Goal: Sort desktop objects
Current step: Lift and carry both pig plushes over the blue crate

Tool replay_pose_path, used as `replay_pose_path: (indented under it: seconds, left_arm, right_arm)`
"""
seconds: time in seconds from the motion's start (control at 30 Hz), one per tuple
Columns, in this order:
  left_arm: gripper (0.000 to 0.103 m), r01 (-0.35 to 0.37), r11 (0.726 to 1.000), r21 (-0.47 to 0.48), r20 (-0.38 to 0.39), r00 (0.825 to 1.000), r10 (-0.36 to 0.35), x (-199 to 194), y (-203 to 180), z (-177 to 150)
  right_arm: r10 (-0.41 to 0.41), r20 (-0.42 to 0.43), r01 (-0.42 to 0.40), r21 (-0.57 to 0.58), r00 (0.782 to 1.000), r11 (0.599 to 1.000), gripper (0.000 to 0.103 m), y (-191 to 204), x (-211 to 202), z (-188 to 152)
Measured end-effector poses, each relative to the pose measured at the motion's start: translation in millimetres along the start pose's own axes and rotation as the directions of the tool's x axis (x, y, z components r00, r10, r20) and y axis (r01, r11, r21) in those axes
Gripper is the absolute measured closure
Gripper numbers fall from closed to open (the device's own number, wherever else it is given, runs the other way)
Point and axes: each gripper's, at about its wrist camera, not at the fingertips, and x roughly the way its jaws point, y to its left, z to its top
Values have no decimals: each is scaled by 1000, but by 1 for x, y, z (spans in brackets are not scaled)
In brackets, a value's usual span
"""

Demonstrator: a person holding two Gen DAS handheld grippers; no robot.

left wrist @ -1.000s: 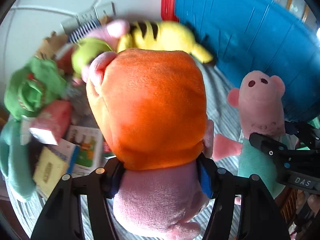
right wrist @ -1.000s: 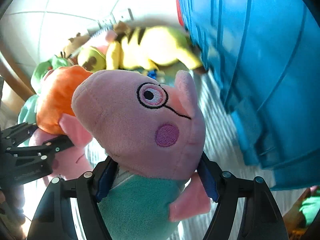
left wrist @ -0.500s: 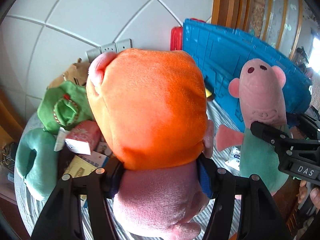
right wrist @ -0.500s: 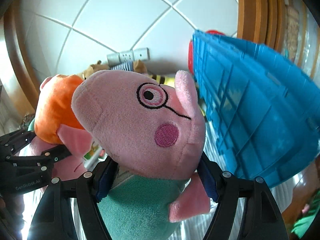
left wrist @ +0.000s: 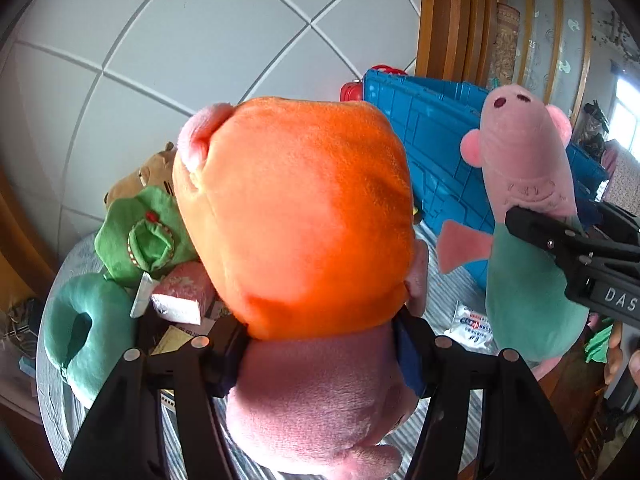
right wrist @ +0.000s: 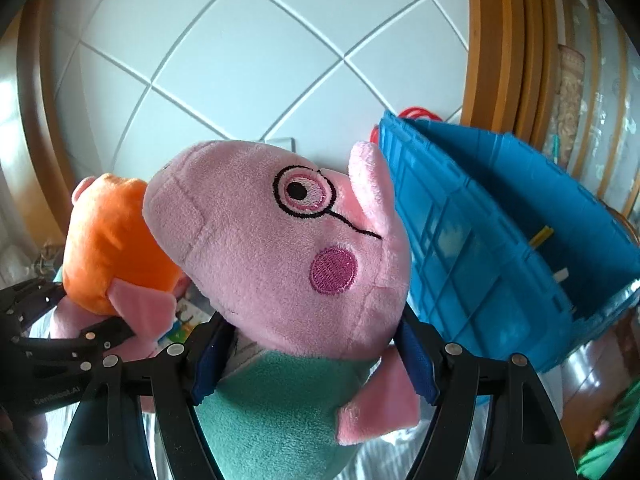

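Toys sit higher than before: more wall shows. Our left gripper (left wrist: 320, 344) squeezes the orange pig (left wrist: 296, 216); our right gripper (right wrist: 312, 356) squeezes the green pig (right wrist: 280, 240), standing tall, nose upper left, near the blue box (right wrist: 500, 248).

Readable text: two marks, both on tong bodies.
Right tongs (left wrist: 560, 236) body shows white "DAS", cut off at frame edge; left tongs (right wrist: 108, 330) body shows faint "GenRobot.AI". Print on white packet (left wrist: 474, 326) illegible.

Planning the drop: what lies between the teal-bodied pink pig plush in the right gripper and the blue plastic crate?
Nothing: in the right wrist view the teal-bodied pink pig plush sits beside the blue plastic crate, only tabletop between.
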Motion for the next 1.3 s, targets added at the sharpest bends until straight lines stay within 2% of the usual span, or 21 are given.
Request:
replay_pose_path:
  seconds: [0.27,0.5,0.7,0.8,0.93,1.1,1.2,1.3]
  left_arm:
    - [42,-45,998,-37,94,994,48,1,-44,45]
    - [42,-70,993,-92,180,980,85,3,-117,112]
    - [41,-67,996,-62,228,970,80,9,-196,175]
    - [41,-47,998,-40,233,971,55,16,-231,196]
    - [41,7,1000,-20,205,979,-3,40,-275,227]
    - [41,55,998,5,45,997,-55,104,-323,255]
    - [41,25,1000,11,-62,998,-24,150,-342,268]
    - [40,-2,1000,12,-113,994,3,176,-349,274]
  right_arm:
    - [59,104,-55,-40,993,998,28,-47,-14,45]
    - [111,201,-97,-77,973,992,28,-138,-21,104]
    - [57,290,-46,-44,955,998,27,-235,-43,144]
    - [4,283,1,-16,959,1000,27,-285,-42,156]
    - [-65,231,70,-13,971,997,27,-331,-23,160]
    - [-118,98,121,-20,988,992,27,-371,29,161]
    - [-142,15,143,-28,990,989,27,-392,63,162]
    - [-165,-58,163,-43,985,986,27,-410,95,163]
